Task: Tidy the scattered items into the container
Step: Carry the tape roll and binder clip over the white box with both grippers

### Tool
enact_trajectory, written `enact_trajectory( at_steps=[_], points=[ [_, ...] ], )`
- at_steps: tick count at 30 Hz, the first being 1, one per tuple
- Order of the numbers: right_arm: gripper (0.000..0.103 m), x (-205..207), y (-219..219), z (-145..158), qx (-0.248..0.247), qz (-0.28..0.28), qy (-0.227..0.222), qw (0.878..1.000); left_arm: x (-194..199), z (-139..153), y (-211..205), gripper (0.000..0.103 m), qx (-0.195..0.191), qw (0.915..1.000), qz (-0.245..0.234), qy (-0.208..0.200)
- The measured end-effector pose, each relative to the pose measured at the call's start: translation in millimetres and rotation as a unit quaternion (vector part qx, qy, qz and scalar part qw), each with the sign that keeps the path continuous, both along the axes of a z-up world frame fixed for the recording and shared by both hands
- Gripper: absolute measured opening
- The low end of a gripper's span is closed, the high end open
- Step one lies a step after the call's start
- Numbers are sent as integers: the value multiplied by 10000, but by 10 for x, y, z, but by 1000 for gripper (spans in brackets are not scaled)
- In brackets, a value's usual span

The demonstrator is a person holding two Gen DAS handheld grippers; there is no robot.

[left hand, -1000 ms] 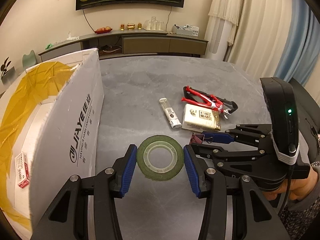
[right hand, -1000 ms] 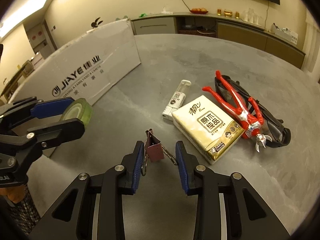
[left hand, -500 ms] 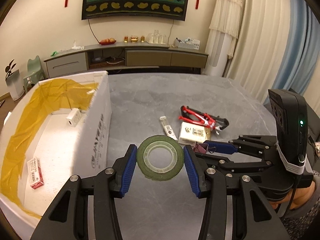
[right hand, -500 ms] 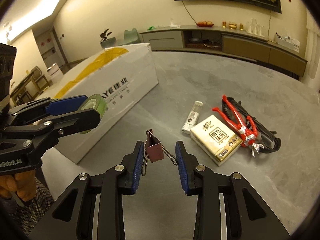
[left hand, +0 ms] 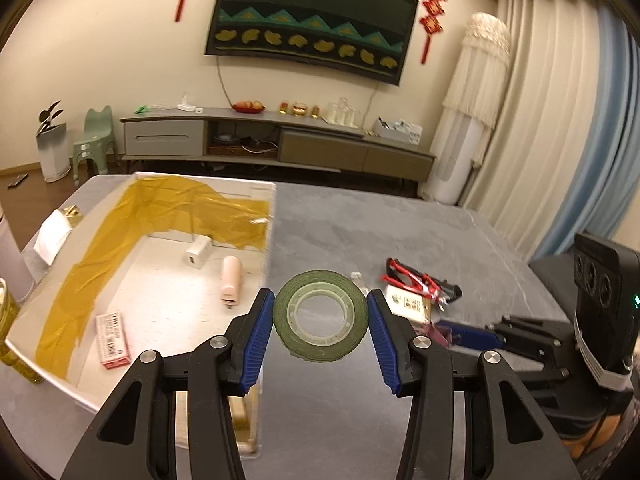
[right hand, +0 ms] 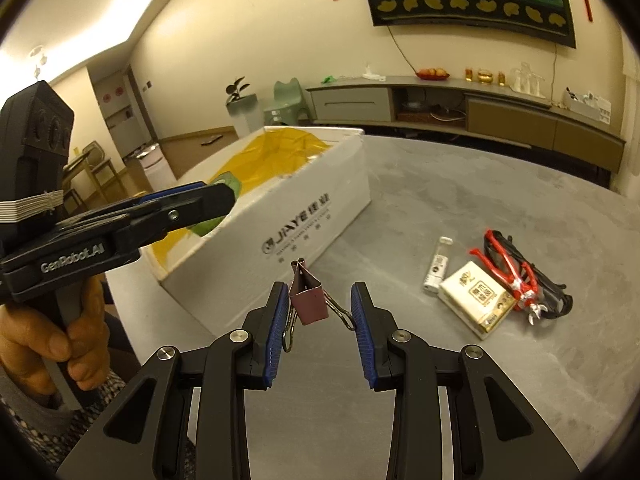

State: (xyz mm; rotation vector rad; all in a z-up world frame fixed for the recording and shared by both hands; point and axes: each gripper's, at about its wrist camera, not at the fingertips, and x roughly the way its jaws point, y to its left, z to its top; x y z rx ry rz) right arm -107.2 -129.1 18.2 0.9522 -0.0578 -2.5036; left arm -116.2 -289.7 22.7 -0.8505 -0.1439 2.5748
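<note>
My left gripper [left hand: 320, 314] is shut on a green tape roll [left hand: 320, 336], held in the air just right of the white box's [left hand: 270, 216] near wall. The right gripper [right hand: 319, 312] is shut on a maroon binder clip [right hand: 306, 300], raised above the grey table [right hand: 500, 380] in front of the box [right hand: 312, 216]. Left on the table are a white lighter [right hand: 436, 266], a tissue pack [right hand: 476, 296], a red figure [right hand: 506, 262] and black glasses [right hand: 556, 300]. Inside the box lie a red-white small pack [left hand: 113, 338], a pink tube [left hand: 231, 280] and a white charger [left hand: 199, 252].
Yellow tape lines the box interior [left hand: 100, 248]. A hand [right hand: 52, 340] grips the left tool's handle. A grey sideboard [left hand: 280, 144] stands against the far wall, with a green stool [left hand: 94, 140] to its left. A yellow-capped bottle [left hand: 8, 320] stands at the table's left edge.
Both grippers have risen with their loads, so the box's inside now shows from above. The left gripper with the tape has shifted toward the box.
</note>
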Motion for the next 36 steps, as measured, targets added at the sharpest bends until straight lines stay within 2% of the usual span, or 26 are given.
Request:
enact_trajectory(
  at_steps=[14,25,31,36],
  points=[
    [34,90,-472,329,-182,324,10,9993,-15,189,-763,49,664,9957,632,103],
    [34,-6,-711,669,-200,559,159,9981,-239,340,-960,49,588,9947,842,59],
    [34,-157,-868,650,-72,637,104,9979,-627,358,-1105,49,583,9936,962,-81],
    [34,-380,-1033,570,93,712,2,9974,-957,216,-1177,49,527,9937,965,-218]
  ],
)
